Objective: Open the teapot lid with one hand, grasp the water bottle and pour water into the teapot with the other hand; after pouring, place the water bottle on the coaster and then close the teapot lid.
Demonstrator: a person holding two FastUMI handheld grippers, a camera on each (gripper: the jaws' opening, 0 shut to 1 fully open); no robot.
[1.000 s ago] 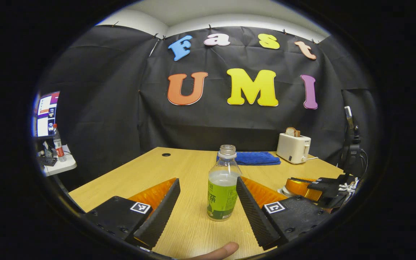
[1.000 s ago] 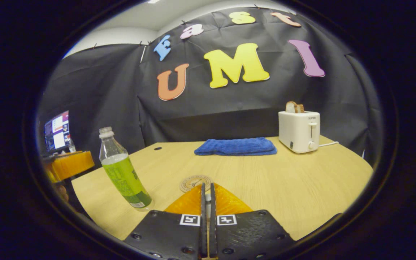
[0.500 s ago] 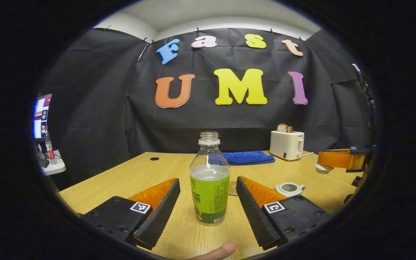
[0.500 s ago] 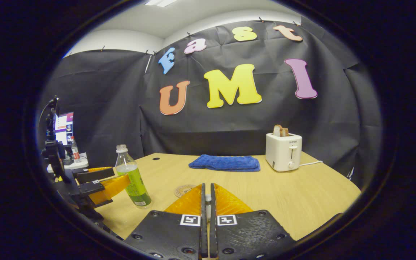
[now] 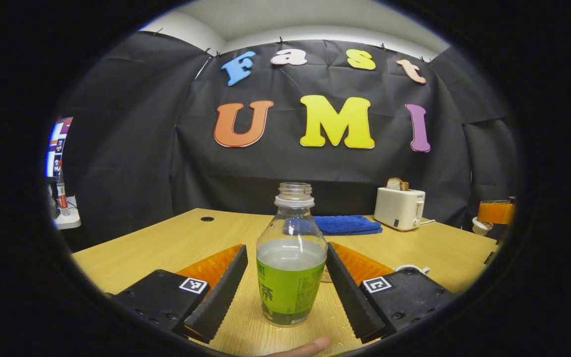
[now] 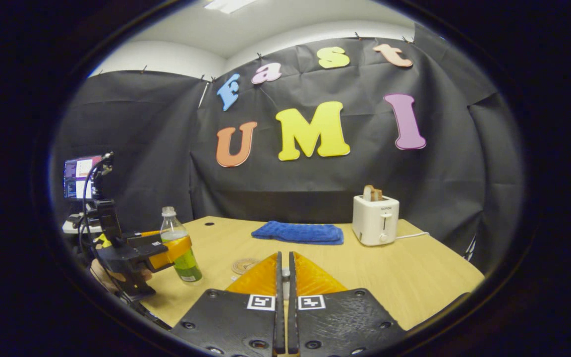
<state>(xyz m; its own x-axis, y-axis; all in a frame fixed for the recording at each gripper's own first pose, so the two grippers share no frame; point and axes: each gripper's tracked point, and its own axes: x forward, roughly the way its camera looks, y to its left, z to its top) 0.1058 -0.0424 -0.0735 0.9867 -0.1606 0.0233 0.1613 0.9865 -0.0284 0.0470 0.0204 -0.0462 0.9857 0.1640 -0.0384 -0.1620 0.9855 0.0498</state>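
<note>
Light wooden tabletop [image 5: 176,243] runs across the booth, with black cloth hung behind it. At the far left edge of the left gripper view a small side table carries a red-labelled bottle [image 5: 60,191] beside a lit screen.

Moving right, the left gripper [image 5: 285,277] has its jaws spread wide around the clear plastic water bottle with a green label [image 5: 290,267], uncapped and standing upright on the table. The right finger looks to be touching the bottle's side; the left finger stands apart from it, so nothing is clamped yet. A fingertip of the person [image 5: 305,346] shows at the bottom. Behind the bottle a sliver of the round wooden coaster [image 5: 326,275] peeks out, and the white teapot [image 5: 412,269] is mostly hidden behind the right finger. Farther back lie a folded blue towel [image 5: 347,224] and a white toaster with bread in its slot [image 5: 399,208]. At the far right, the right gripper [image 5: 494,212] hangs above the table with a small white lid [image 5: 481,225], likely the teapot's, under it.

In the right gripper view, that gripper's [image 6: 283,277] fingers sit pressed nearly together on something pale between them.

Risks, as I judge them: a one-sided push could tip the open bottle and spill; a squeeze too hard might slop liquid out; the lid could slip from so narrow a pinch.

Count: two grippers, two bottles, one teapot, one lid, one coaster, one towel, one toaster.
</note>
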